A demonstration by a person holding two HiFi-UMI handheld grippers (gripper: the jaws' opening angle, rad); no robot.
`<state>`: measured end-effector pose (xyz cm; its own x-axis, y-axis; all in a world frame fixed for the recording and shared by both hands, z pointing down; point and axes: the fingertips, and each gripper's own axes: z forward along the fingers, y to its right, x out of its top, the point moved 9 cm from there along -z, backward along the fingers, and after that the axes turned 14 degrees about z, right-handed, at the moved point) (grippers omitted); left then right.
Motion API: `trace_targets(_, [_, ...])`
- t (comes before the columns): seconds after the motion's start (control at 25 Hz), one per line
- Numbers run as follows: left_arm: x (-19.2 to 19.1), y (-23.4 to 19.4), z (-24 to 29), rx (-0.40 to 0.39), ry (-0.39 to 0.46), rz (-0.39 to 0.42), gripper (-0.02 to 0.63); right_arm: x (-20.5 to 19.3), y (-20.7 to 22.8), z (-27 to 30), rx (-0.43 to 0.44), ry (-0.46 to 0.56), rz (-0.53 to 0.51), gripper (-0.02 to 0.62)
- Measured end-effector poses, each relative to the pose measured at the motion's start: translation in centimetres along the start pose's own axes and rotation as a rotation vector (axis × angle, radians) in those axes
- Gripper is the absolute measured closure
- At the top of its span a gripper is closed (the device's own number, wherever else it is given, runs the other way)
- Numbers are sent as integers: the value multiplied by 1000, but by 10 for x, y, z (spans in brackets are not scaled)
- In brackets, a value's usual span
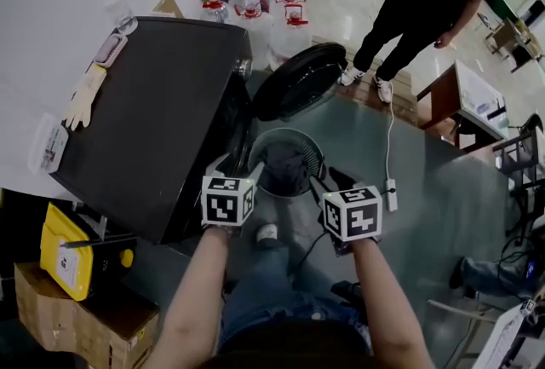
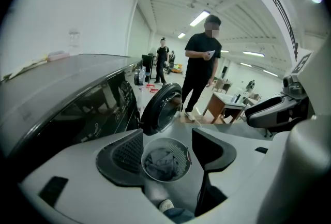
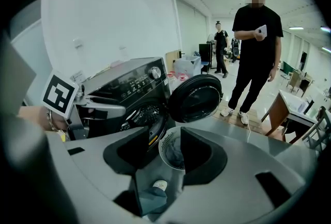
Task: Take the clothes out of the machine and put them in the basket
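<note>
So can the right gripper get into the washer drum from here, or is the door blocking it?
Probably yes. The door is swung wide open, the drum mouth is unblocked, and the right gripper is open and empty; the basket sits low in front.

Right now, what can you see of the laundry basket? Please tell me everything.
The laundry basket is round, pale grey and looks like plastic, with a wall of fine slots. It stands upright on the grey-green floor, just in front of the dark washing machine and near its open round door. Crumpled dark grey clothes lie inside and fill it partly.
</note>
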<state>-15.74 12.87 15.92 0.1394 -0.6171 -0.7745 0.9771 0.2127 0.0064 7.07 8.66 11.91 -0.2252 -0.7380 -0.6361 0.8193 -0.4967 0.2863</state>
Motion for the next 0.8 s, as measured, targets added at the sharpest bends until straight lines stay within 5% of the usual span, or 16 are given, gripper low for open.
trace_targets(0.8, [-10,138,-104,206,136,47,330,-71,64,-131,105,139,-71,430])
